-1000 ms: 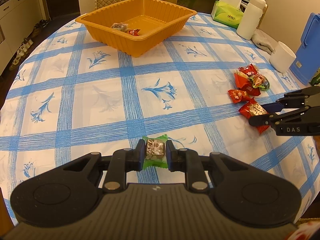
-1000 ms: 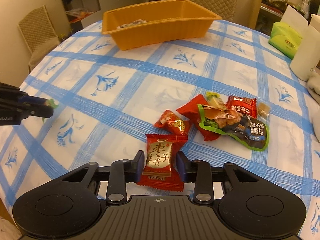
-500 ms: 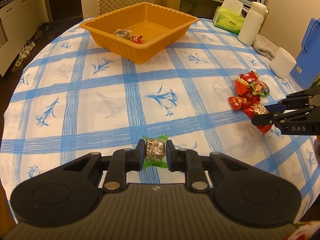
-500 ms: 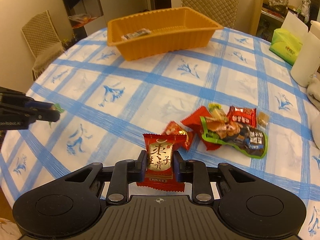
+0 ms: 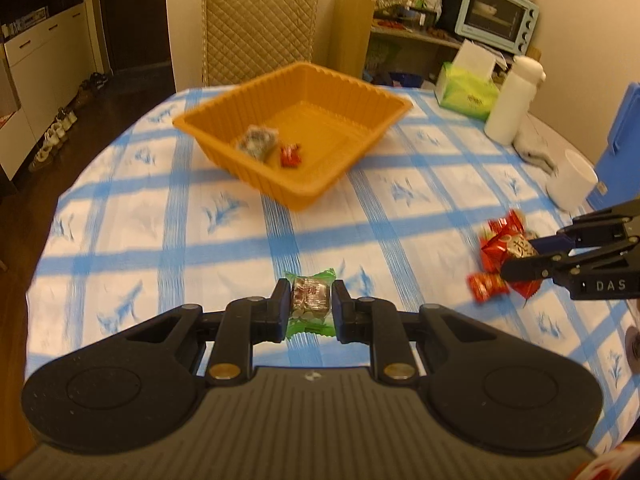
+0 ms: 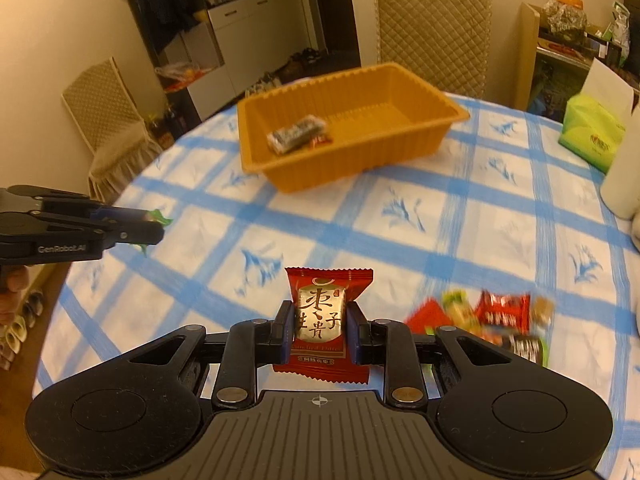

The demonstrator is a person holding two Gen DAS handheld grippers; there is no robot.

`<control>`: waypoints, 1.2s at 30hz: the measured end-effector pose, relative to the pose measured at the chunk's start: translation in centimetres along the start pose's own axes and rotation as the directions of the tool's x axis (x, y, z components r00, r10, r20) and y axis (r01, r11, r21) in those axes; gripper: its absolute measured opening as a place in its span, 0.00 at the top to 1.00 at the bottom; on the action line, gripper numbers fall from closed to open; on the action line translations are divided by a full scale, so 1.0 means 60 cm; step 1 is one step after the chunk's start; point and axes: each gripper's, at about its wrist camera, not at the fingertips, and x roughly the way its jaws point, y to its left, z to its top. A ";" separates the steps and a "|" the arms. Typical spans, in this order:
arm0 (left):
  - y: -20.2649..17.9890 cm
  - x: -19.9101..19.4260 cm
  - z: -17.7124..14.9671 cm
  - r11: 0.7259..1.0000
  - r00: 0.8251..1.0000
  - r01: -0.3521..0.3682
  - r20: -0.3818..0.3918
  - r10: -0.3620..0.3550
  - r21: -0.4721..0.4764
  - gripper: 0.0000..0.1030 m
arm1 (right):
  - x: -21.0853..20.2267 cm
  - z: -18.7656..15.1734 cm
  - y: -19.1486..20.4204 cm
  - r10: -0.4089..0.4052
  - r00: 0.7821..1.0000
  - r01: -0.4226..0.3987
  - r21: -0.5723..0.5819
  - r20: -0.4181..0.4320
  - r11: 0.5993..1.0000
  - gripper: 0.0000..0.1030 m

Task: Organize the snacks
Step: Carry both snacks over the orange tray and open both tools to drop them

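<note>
My left gripper point(image 5: 310, 300) is shut on a green-wrapped candy point(image 5: 310, 303), held clear above the tablecloth. My right gripper point(image 6: 319, 322) is shut on a red date-candy packet point(image 6: 322, 316), also lifted off the table. The orange tray point(image 5: 360, 92) sits at the far side of the table with a dark-wrapped snack point(image 5: 258, 141) and a small red candy point(image 5: 290, 155) inside. In the left wrist view the right gripper point(image 5: 520, 260) hangs at the right edge over the snack pile point(image 5: 490, 286). The left gripper point(image 6: 154, 226) shows at the left edge of the right wrist view.
Several loose snacks point(image 6: 496, 314) lie on the blue-checked tablecloth point(image 6: 440, 240) right of my right gripper. A green tissue box point(image 5: 466, 94), a white bottle point(image 5: 510, 102), a white cup point(image 5: 572, 180) and a blue box point(image 5: 622, 128) stand along the right side. Chairs point(image 6: 434, 36) ring the table.
Both grippers have risen from the table with their candies. The right jaws closed tighter on the red packet and lifted it away from the pile. The tray looks nearer.
</note>
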 end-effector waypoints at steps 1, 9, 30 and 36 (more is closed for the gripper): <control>0.003 0.004 0.011 1.000 1.000 -0.004 0.006 0.004 0.004 0.82 | 0.002 0.010 -0.001 0.003 1.000 -0.003 0.004 0.006 1.000 0.74; 0.018 0.044 0.102 0.999 0.999 -0.006 0.052 0.003 0.043 0.82 | 0.026 0.110 -0.017 0.016 0.997 -0.021 0.057 0.081 0.998 0.74; 0.057 0.204 0.284 1.000 0.998 0.024 0.051 -0.024 -0.006 0.81 | 0.171 0.307 -0.078 -0.058 0.985 0.038 0.125 0.160 0.991 0.74; 0.064 0.239 0.296 1.000 0.999 0.026 0.030 -0.026 -0.007 0.81 | 0.226 0.322 -0.100 -0.087 0.988 0.066 0.159 0.125 0.985 0.74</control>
